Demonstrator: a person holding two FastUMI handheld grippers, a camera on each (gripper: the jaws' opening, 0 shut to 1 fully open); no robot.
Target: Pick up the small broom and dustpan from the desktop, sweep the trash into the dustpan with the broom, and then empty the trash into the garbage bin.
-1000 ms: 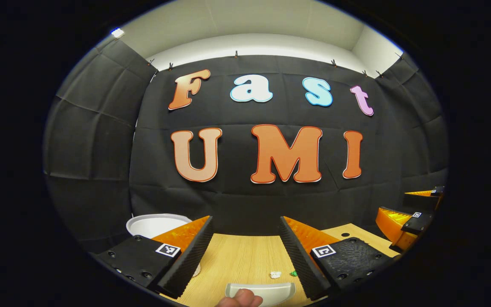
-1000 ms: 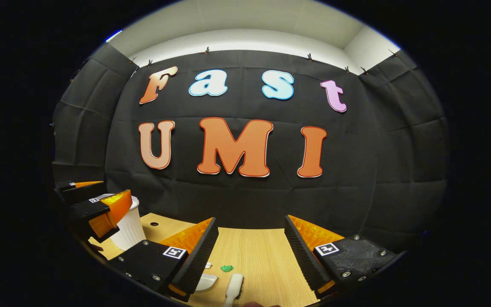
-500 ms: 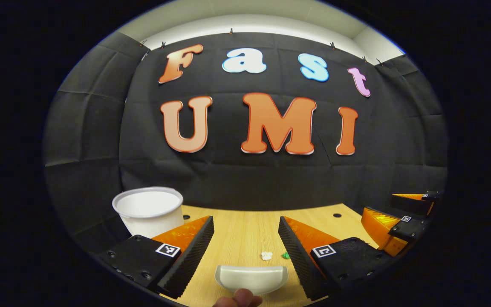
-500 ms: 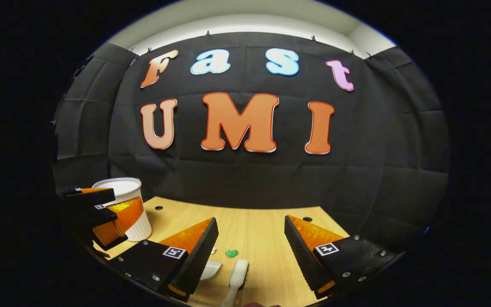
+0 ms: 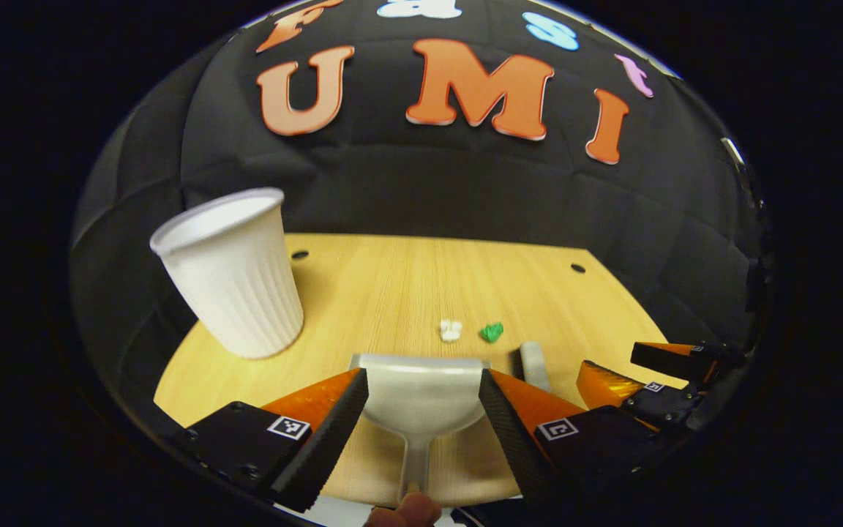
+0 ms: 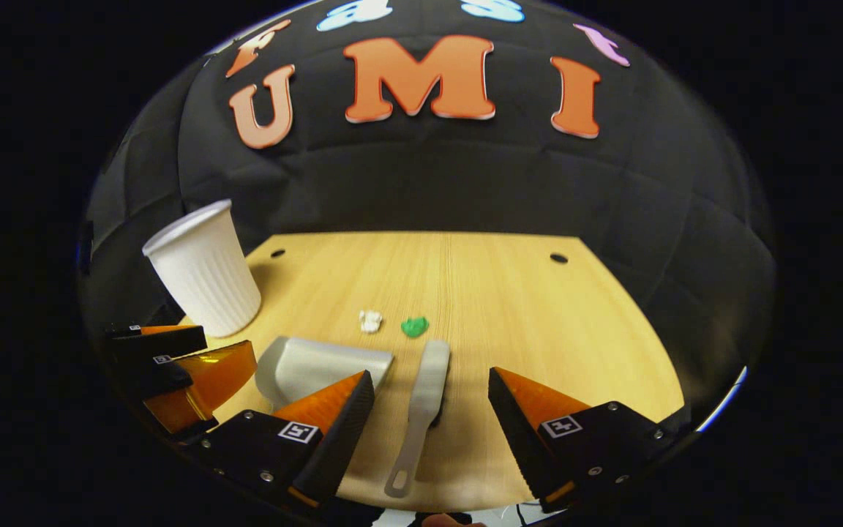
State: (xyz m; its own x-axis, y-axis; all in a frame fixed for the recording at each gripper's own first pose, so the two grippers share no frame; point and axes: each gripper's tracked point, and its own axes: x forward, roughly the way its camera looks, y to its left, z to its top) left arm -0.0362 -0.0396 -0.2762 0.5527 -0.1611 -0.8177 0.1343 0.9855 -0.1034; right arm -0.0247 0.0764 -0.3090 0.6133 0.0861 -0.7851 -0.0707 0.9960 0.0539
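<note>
Partly hidden broom (image 5: 533, 364) beside dustpan (image 5: 421, 391)

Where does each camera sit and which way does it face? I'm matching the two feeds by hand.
Left gripper view: rides the left claw, looking down over the dustpan between its open fingers; a fingertip shows below.
Right gripper view: rides the right claw, facing the broom between its open fingers; the left claw sits at its left edge.
Shared: cup, white scrap, green scrap, desktop.
</note>
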